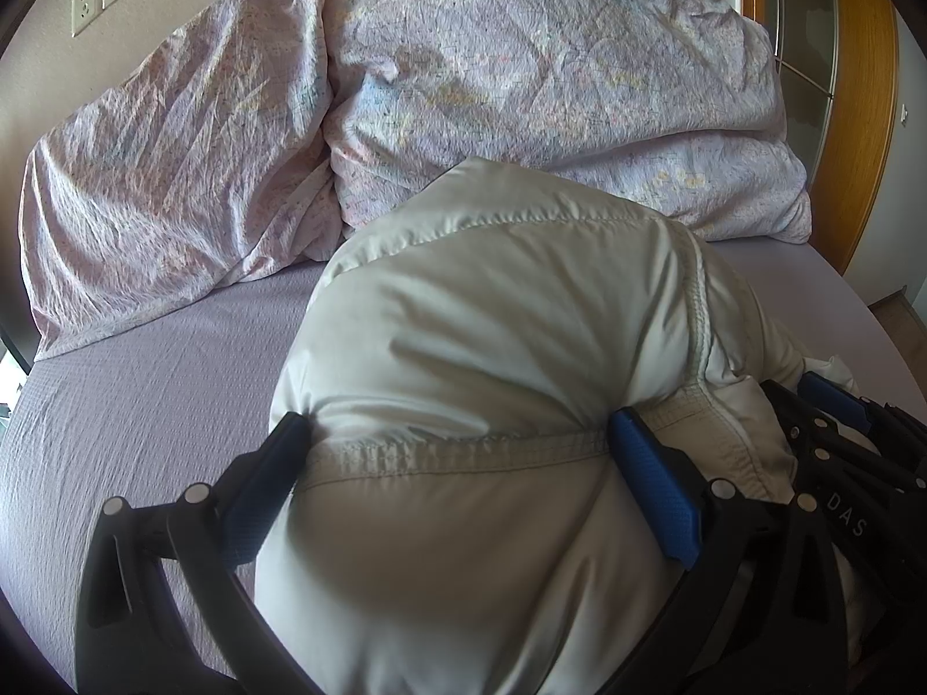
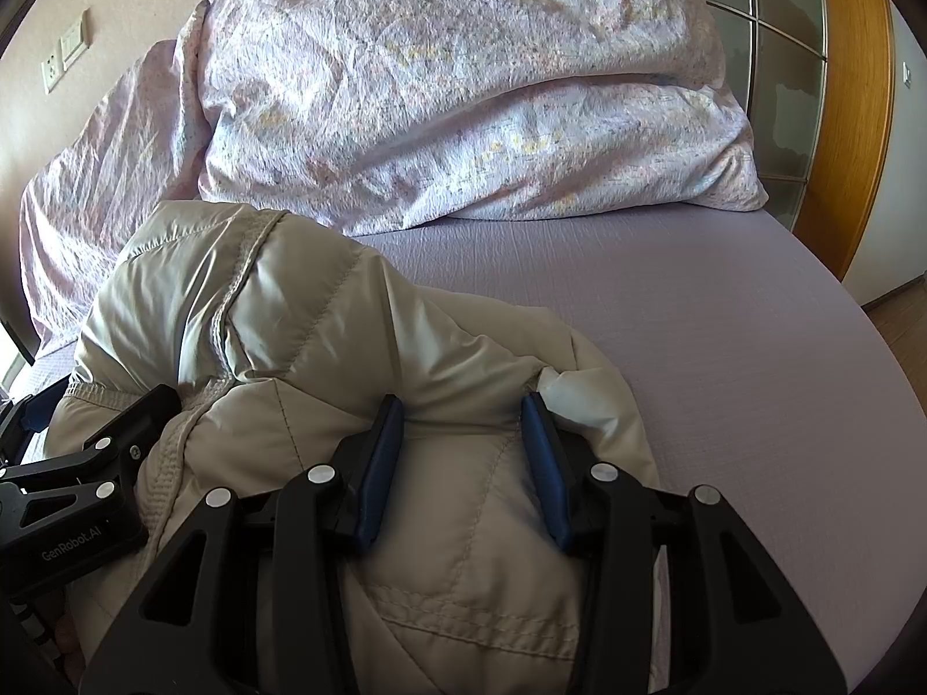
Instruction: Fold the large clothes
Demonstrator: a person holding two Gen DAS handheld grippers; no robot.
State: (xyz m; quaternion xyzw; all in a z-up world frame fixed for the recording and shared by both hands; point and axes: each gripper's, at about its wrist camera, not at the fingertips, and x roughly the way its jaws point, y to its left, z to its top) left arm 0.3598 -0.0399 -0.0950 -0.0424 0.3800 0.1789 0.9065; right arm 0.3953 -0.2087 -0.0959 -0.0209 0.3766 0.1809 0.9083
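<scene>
We see the left gripper (image 1: 457,440) clamped wide on a thick bundle of the beige padded jacket (image 1: 492,318), and the right gripper (image 2: 463,434) pinching a narrower fold of it just beside. The jacket lies bunched on the near part of the lilac bed sheet (image 2: 724,347), its long axis running toward the head of the bed. Ahead, a crumpled floral duvet (image 1: 550,75) blocks the head edge.

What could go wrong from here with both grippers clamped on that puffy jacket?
1. The slick, puffy jacket bulges between the left gripper pads; it may slip out when lifted.
2. The right gripper pinches only a ridge of fabric, so layers could separate.
3. The quilt lies close behind, and a forward fold may land against it.
</scene>
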